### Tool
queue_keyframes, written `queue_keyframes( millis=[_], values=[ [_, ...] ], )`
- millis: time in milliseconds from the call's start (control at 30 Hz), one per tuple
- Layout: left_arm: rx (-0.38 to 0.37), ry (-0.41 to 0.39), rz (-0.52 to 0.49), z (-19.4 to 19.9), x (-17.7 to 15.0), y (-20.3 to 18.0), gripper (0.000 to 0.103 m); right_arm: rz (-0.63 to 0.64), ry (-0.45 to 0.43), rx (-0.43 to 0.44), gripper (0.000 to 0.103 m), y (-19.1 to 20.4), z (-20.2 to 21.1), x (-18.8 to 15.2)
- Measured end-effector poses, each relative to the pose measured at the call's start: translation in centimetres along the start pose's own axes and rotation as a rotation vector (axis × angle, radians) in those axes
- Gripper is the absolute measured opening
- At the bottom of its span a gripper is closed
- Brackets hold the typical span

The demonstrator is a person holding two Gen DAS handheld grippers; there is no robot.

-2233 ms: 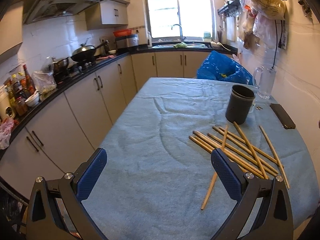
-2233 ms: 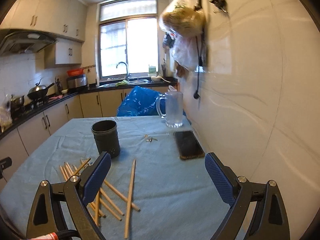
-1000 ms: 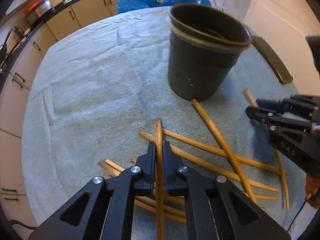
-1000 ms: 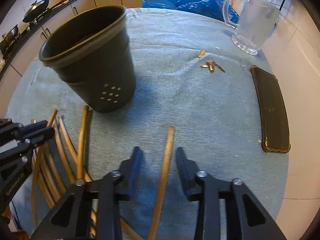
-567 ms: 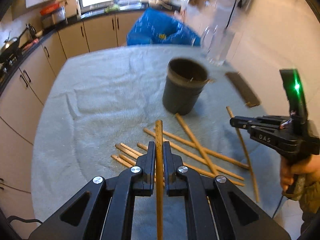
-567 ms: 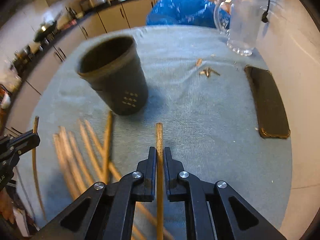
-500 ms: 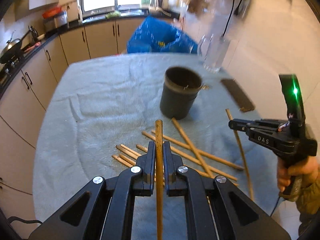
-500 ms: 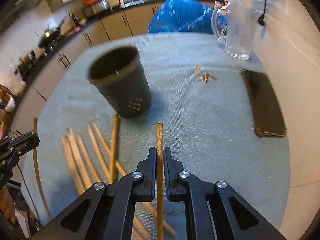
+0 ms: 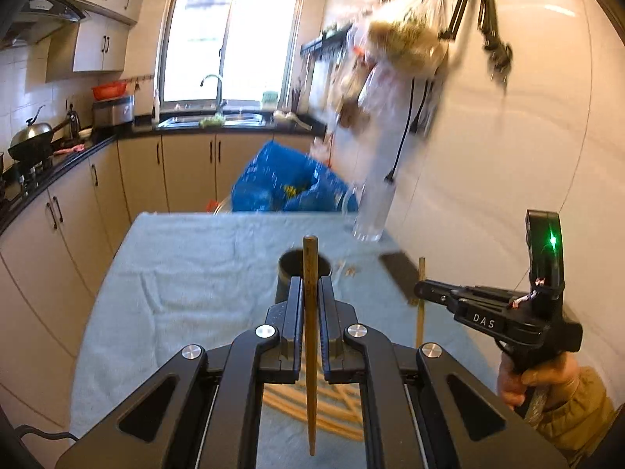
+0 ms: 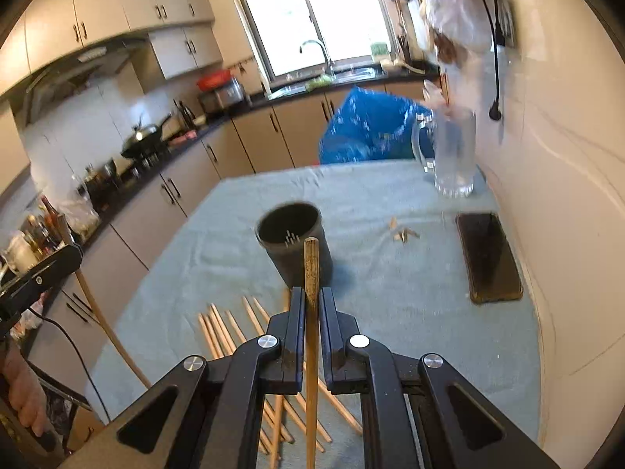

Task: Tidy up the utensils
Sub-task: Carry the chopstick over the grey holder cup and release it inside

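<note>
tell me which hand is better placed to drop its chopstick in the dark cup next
Probably the right. Both grippers are shut on a chopstick, but in its own view the right gripper has its chopstick tip just short of the dark cup, whereas the left gripper appears farther back.

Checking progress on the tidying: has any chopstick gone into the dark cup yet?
No, the dark cup looks empty inside in the right wrist view, and loose chopsticks lie on the cloth.
</note>
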State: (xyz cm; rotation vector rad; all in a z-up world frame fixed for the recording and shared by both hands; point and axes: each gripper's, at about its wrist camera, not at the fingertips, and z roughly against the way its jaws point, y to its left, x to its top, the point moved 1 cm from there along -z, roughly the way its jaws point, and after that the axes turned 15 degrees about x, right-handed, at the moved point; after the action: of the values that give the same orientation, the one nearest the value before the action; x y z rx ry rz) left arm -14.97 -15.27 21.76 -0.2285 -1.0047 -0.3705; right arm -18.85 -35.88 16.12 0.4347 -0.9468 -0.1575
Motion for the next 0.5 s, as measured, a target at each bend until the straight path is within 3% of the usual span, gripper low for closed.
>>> queue_keyframes(
  millis=[300, 500],
  values=[
    [0.027, -0.107, 0.154, -2.9, 7.8, 1.4, 0.007, 0.027, -0.237, 0.052, 0.007, 1.4, 1.8, 8.2],
    [0.112, -0.221, 0.180, -6.6, 12.2, -0.1, 0.007, 0.089, -0.460, -0.030, 0.007, 2.3, -0.3, 12.7]
  ],
)
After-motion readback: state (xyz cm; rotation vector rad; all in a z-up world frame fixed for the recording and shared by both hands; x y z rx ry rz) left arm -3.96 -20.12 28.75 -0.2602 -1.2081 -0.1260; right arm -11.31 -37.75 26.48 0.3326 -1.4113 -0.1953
